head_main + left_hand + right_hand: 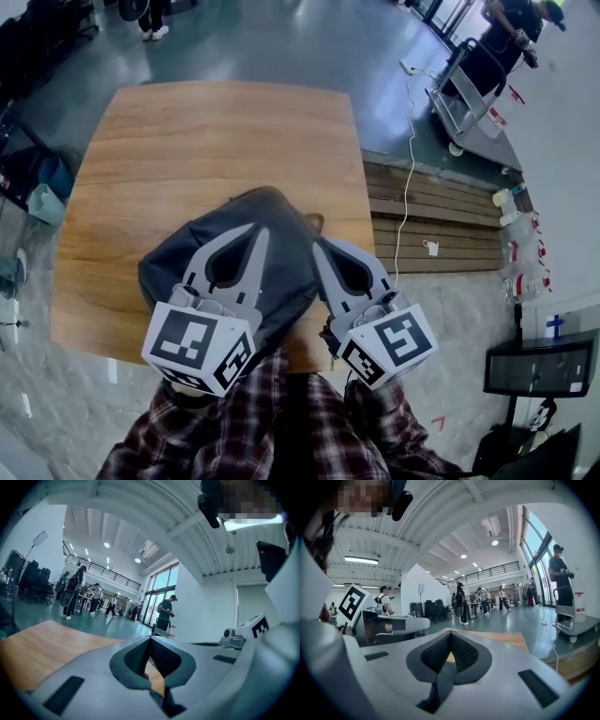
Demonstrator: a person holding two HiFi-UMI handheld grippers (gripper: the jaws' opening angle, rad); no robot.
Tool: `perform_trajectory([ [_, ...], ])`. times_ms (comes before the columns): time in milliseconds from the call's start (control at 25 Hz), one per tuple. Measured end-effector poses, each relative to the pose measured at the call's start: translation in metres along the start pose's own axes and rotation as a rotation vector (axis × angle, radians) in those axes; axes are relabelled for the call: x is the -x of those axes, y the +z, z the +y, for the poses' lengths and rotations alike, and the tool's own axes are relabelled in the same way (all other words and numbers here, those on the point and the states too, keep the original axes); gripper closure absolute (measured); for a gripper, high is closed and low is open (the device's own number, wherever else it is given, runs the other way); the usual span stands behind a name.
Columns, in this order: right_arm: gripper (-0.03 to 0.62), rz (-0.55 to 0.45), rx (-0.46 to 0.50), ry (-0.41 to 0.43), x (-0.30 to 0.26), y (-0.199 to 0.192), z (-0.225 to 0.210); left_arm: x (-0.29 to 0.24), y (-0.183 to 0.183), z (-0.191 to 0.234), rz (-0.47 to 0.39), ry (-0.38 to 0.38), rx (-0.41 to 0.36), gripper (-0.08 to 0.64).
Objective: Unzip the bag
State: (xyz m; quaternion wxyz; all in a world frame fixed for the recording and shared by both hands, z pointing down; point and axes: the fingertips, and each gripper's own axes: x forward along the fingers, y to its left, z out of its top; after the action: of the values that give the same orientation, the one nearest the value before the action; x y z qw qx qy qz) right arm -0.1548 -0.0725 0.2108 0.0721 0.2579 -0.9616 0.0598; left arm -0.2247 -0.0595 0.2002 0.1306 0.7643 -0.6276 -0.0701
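A dark grey bag (281,223) lies on the near part of the wooden table (206,141), reaching to its front edge. I cannot make out its zip. In the head view both grippers hang over the bag with their tips pointing away from me. The left gripper (259,231) is shut, jaws meeting at the tip with nothing between them. The right gripper (316,246) is also shut and empty. The left gripper (150,638) and the right gripper (450,632) each look level across the table into the hall, and the bag does not show there.
A low slatted wooden platform (431,216) lies right of the table, with a white cable (408,169) running over it. A metal cart (464,103) and a person (511,28) stand at the far right. Several people (75,592) stand across the hall. A screen (539,366) sits low right.
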Motion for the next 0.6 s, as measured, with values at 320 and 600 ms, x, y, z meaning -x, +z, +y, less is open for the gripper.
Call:
perform_trajectory([
  [320, 0.583, -0.008, -0.012, 0.008, 0.001, 0.002, 0.002, -0.002, 0.000, -0.012, 0.012, -0.016, -0.025, 0.551],
  [600, 0.583, 0.000, -0.011, 0.026, -0.003, 0.000, 0.002, -0.006, -0.002, -0.013, 0.013, -0.005, -0.037, 0.551],
])
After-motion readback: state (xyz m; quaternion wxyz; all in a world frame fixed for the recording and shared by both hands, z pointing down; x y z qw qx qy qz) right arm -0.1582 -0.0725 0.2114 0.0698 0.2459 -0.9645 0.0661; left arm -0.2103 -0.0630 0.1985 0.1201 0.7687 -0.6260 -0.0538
